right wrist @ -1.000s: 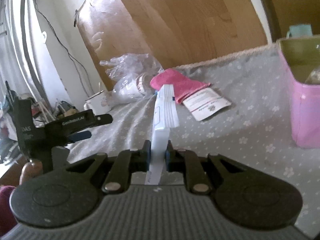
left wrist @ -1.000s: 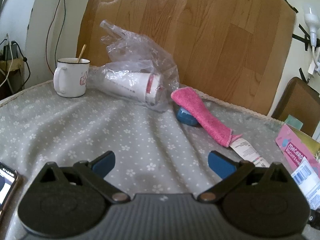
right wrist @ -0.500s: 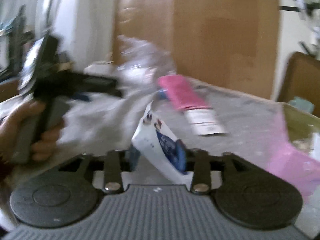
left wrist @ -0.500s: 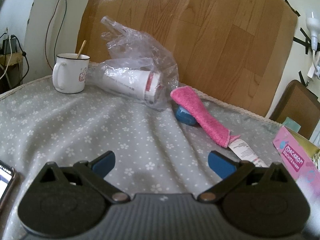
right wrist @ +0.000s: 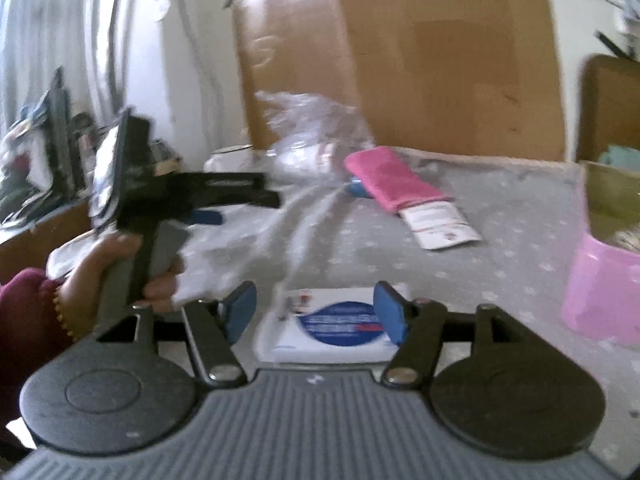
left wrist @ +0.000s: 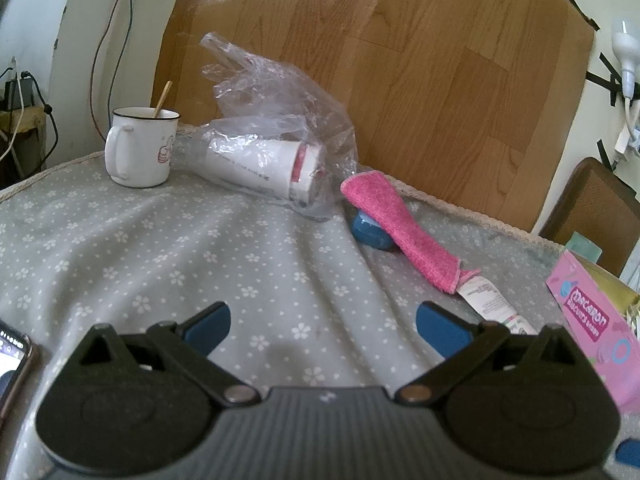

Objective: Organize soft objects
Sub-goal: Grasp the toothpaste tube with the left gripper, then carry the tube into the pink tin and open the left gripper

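**Right gripper spread over a flat packet; left gripper idle and released**

I am holding the right gripper (right wrist: 316, 316) low over the grey flowered tablecloth (left wrist: 240, 256), its blue pads set wide apart. The white packet with a blue round label (right wrist: 332, 330) is lying flat on the cloth between them, and I am seeing no pad pressing on it, so I am judging it released rather than grasped. Its print is too blurred to read.

I am keeping the left gripper (left wrist: 322, 322) hovering above bare cloth, fingers released and holding nothing, presumably waiting its turn.

The pink towel (left wrist: 398, 228) is lying draped over a small blue object (left wrist: 370, 234), its lower end overlapping a white printed leaflet (left wrist: 490, 304) whose text is too small to make out. The pink box (left wrist: 592, 340) is standing at the right edge, likely the collecting bin; its side is reading "macaron". Behind, a clear plastic bag (left wrist: 276, 120) is wrapping a white cup on its side, next to an enamel mug (left wrist: 140, 148) bearing a thumbs-up drawing.
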A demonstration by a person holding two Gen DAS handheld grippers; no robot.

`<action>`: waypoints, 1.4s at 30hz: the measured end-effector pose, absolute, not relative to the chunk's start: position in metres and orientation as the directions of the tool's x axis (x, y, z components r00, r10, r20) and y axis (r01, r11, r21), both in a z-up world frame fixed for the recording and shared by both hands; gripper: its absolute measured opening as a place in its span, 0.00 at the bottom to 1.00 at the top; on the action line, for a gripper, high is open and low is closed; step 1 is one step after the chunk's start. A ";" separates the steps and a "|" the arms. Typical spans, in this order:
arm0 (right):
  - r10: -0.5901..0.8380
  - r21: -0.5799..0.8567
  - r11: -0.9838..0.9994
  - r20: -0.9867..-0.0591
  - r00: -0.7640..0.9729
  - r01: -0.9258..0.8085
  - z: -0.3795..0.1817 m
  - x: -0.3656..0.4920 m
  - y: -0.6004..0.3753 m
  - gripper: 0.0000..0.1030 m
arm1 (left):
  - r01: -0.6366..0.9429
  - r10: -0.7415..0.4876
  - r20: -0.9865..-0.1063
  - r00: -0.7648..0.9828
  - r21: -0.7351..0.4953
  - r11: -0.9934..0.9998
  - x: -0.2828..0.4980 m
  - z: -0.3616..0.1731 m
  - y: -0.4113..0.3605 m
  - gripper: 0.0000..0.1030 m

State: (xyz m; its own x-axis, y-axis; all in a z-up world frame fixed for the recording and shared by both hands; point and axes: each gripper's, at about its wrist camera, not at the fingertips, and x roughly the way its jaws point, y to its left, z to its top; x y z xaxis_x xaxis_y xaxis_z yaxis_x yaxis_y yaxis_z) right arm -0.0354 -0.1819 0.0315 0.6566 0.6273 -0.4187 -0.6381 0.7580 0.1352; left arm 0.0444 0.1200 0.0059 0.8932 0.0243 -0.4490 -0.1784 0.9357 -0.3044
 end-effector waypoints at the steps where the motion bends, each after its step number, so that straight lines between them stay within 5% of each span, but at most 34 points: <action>1: 0.612 0.138 0.773 -0.422 0.669 -0.620 0.031 -0.035 -0.183 0.65 | -0.176 0.021 -0.451 0.892 -0.304 0.936 0.044 0.006 0.120 0.99; 11: 0.572 0.140 0.803 -0.453 0.684 -0.579 0.026 -0.030 -0.204 0.66 | -0.018 -0.222 -0.487 0.844 -0.441 0.897 0.014 0.008 0.107 0.99; 15: 0.594 0.100 0.763 -0.496 0.633 -0.638 0.021 -0.026 -0.193 0.84 | 0.059 -0.328 -0.536 0.778 -0.457 0.887 0.000 0.015 0.083 0.98; 20: 0.549 0.046 0.743 -0.612 0.570 -0.667 0.006 -0.013 -0.165 0.87 | 0.100 -0.459 -0.572 0.680 -0.548 0.831 0.002 0.006 0.062 0.93; 21: 0.555 0.037 0.733 -0.611 0.565 -0.679 0.006 -0.014 -0.161 0.85 | 0.110 -0.476 -0.578 0.663 -0.553 0.826 0.005 0.003 0.056 0.88; 23: 0.553 0.011 0.728 -0.601 0.577 -0.686 0.007 -0.018 -0.152 0.62 | 0.139 -0.452 -0.583 0.675 -0.501 0.854 0.006 0.002 0.042 0.82; 27: 0.513 -0.050 0.761 -0.564 0.647 -0.647 0.009 -0.029 -0.154 0.47 | 0.138 -0.399 -0.605 0.689 -0.431 0.892 0.006 0.007 0.026 0.81; 42: 0.222 -0.096 0.961 -0.280 0.934 -0.258 0.068 -0.029 -0.275 0.43 | 0.471 -0.591 -0.420 0.689 -0.360 0.805 0.049 0.106 -0.091 0.80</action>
